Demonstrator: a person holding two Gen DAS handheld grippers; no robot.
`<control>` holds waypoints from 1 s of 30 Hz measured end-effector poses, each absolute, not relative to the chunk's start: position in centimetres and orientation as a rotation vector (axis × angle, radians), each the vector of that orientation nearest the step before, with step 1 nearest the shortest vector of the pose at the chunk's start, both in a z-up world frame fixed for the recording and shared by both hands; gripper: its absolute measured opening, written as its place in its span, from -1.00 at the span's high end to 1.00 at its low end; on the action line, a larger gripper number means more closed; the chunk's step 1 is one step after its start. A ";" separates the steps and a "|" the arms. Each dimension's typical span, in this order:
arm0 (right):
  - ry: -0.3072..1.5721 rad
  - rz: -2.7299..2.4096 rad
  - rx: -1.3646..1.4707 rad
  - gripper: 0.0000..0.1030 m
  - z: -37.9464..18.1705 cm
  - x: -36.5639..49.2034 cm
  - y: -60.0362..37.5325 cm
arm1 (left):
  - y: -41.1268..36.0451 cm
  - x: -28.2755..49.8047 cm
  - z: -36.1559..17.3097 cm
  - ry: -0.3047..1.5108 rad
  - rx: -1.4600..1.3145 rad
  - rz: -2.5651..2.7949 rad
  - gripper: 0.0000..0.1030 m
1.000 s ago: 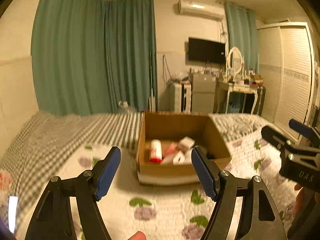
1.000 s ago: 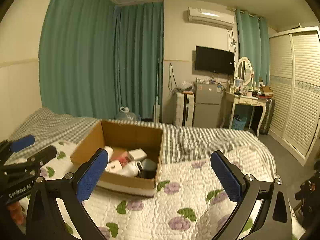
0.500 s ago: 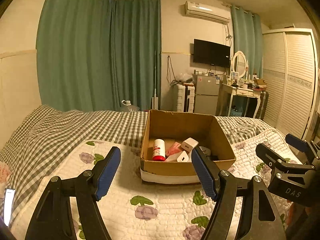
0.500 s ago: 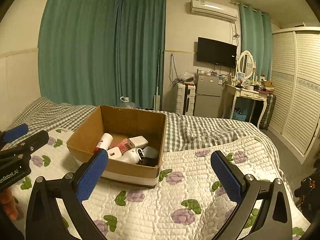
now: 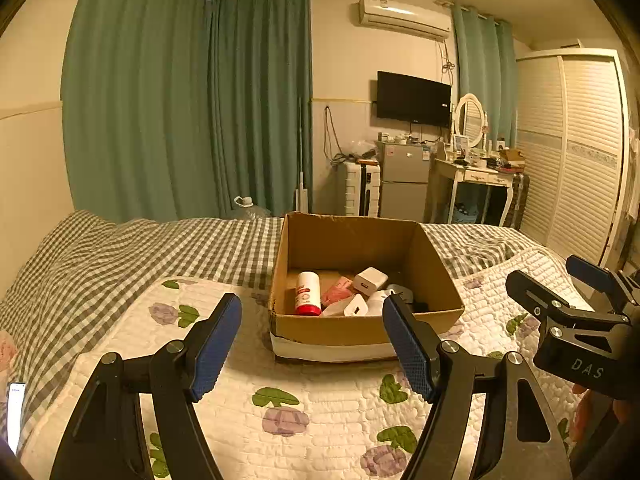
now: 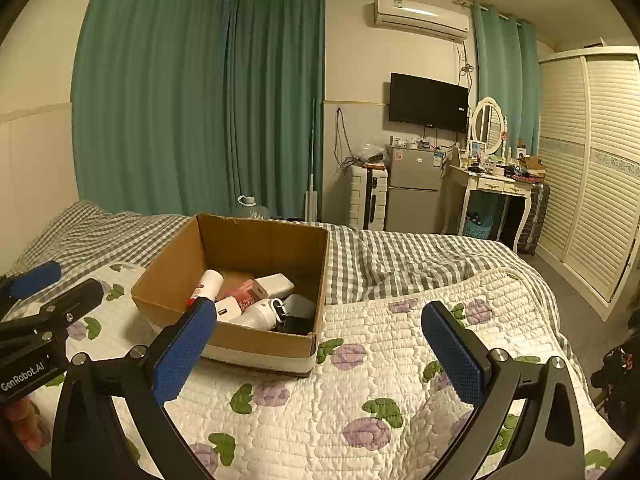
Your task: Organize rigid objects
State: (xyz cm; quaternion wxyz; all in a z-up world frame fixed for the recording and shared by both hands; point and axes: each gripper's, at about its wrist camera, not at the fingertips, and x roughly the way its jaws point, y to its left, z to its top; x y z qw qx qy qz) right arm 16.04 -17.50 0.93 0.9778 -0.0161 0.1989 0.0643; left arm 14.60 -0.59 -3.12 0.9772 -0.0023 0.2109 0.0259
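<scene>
Box nearer since 1 s ago — both grippers' jaws wide, empty.

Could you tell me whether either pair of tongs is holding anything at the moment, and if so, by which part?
Nothing is held. The left tongs and right tongs are both open and empty, above the quilt, short of the cardboard box.
</scene>
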 end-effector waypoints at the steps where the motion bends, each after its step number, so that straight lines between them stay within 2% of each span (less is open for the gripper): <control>1: 0.401 0.129 -0.031 -1.00 0.9 16.1 -17.5 | -0.6 14.6 -3.1 0.425 -0.004 0.051 -0.47; 30: 0.407 0.129 -0.036 -1.00 0.8 16.0 -17.5 | -0.5 14.6 -3.1 0.421 -0.005 0.054 -0.47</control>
